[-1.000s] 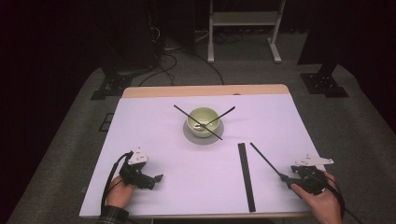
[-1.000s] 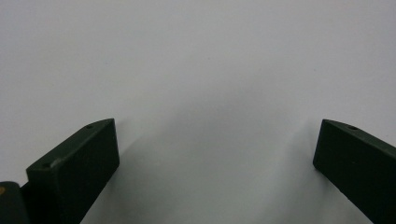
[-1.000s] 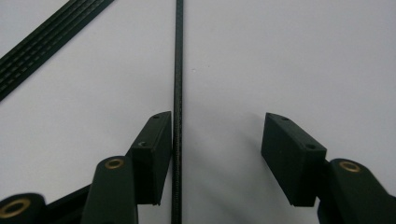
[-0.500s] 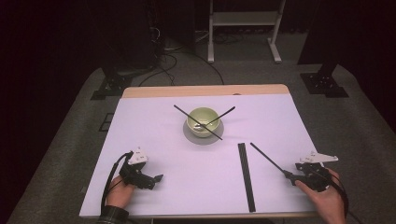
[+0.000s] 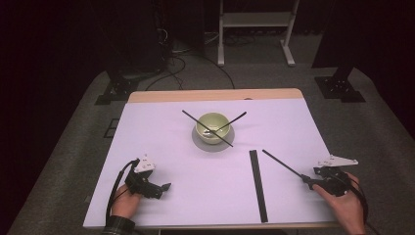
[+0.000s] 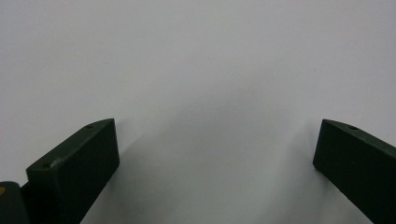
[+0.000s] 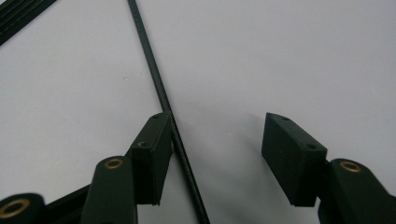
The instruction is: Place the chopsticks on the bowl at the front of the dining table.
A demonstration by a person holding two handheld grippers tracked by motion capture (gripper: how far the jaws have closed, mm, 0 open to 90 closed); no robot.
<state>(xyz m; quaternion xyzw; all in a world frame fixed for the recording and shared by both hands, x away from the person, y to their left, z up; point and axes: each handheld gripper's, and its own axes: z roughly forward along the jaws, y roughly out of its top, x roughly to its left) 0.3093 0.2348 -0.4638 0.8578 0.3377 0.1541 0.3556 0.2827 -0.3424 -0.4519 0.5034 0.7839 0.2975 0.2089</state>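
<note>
At the left, our left gripper [image 5: 164, 187] rests on the white table cover [image 5: 161, 142] near the front left corner, close to the front edge, with a wide bare stretch of cover ahead of it and to its right; in the left gripper view its jaws stand spread wide with nothing but white surface between them. Toward the middle and farther back, a pale green bowl [image 5: 212, 127] sits on a grey saucer [image 5: 201, 145], well apart from both grippers; two thin black rods [image 5: 195, 119] cross over it, their ends sticking out past the rim to either side, and something small and shiny lies inside that we cannot make out. In front of the bowl and to its right, a flat bundle of black rods [image 5: 258, 185] lies with its long axis running from the bowl's side toward the front edge, its near end almost at that edge. Just right of it, a single black rod [image 5: 283, 163] lies on the cover on a slant, its far end pointing back and left toward the bowl, its near end at our right gripper [image 5: 307, 179], which sits near the front right corner. In the right gripper view the rod [image 7: 159, 88] runs along the inner face of one finger [image 7: 152, 154], touching it, while the other finger stands clear, so the jaws are parted and not pinching.
</note>
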